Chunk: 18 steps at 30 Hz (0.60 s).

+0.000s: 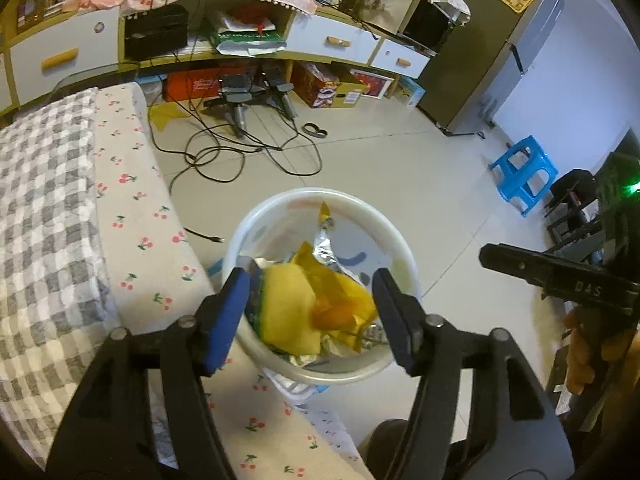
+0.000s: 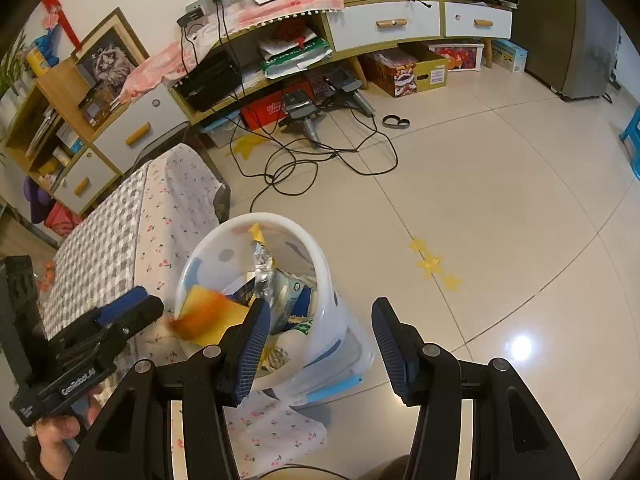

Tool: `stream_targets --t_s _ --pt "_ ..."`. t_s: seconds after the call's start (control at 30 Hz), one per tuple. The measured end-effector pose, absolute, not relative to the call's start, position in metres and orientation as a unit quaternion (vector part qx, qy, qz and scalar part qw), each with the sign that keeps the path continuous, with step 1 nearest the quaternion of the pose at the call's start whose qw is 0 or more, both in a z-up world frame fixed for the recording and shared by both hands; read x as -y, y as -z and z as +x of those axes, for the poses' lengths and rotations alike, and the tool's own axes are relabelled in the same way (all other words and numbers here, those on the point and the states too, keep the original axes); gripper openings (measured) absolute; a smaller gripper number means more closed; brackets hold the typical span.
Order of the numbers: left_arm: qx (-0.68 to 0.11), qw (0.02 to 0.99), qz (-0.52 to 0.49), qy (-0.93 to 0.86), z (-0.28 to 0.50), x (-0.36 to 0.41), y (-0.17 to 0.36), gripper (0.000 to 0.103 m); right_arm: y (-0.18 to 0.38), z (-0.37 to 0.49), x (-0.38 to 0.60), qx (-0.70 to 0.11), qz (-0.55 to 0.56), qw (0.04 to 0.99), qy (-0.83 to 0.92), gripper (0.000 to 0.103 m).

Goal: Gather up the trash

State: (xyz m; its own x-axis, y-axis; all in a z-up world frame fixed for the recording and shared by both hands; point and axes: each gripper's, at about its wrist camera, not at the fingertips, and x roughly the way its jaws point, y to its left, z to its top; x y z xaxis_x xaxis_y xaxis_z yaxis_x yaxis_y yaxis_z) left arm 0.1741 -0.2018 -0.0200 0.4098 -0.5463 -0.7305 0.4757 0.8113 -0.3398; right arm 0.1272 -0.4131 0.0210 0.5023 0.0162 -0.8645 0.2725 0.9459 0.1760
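A white plastic trash bin [image 1: 400, 240] [image 2: 324, 276] stands on the floor beside the bed. It holds yellow and orange wrappers [image 1: 316, 304], silver foil [image 1: 326, 248] and cartons [image 2: 290, 296]. My left gripper [image 1: 310, 316] is open right over the bin, empty, its jaws on either side of the trash. An orange wrapper [image 2: 200, 312] is blurred at the bin's near rim, just off the left gripper's fingers [image 2: 132, 312]. My right gripper [image 2: 320, 344] is open and empty, above the bin's right side.
The bed [image 1: 60, 208] with checked and cherry-print covers lies left of the bin. Black cables [image 1: 240, 156] and devices lie on the tile floor ahead, before a low cabinet [image 1: 200, 36]. A blue stool [image 1: 524, 172] stands right. Yellow star stickers [image 2: 432, 264] mark the floor.
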Motion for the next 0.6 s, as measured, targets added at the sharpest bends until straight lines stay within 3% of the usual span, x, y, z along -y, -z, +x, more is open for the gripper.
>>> stream_targets --t_s 0.07,0.2,0.27,0.37,0.43,0.6 --pt "-0.459 0.836 -0.039 0.297 0.174 0.198 0.021 0.078 -0.022 0.127 0.412 -0.491 0.140 0.856 0.077 0.057" --pt "-0.475 0.837 -0.039 0.268 0.168 0.185 0.025 0.087 -0.023 0.125 0.408 -0.490 0.129 0.858 0.085 0.064" --pt "-0.483 0.839 -0.036 0.249 0.165 0.176 0.026 0.097 -0.023 0.124 0.405 -0.489 0.124 0.859 0.086 0.066" --pt "-0.482 0.851 -0.021 0.210 0.155 0.162 0.023 0.101 -0.025 0.121 0.397 -0.488 0.110 0.862 0.082 0.071" --pt "-0.480 0.855 -0.010 0.195 0.148 0.155 0.023 0.102 -0.028 0.117 0.388 -0.481 0.094 0.868 0.077 0.086" --pt "-0.483 0.860 -0.002 0.165 0.122 0.133 0.023 0.102 -0.034 0.100 0.361 -0.461 0.045 0.883 0.079 0.095"
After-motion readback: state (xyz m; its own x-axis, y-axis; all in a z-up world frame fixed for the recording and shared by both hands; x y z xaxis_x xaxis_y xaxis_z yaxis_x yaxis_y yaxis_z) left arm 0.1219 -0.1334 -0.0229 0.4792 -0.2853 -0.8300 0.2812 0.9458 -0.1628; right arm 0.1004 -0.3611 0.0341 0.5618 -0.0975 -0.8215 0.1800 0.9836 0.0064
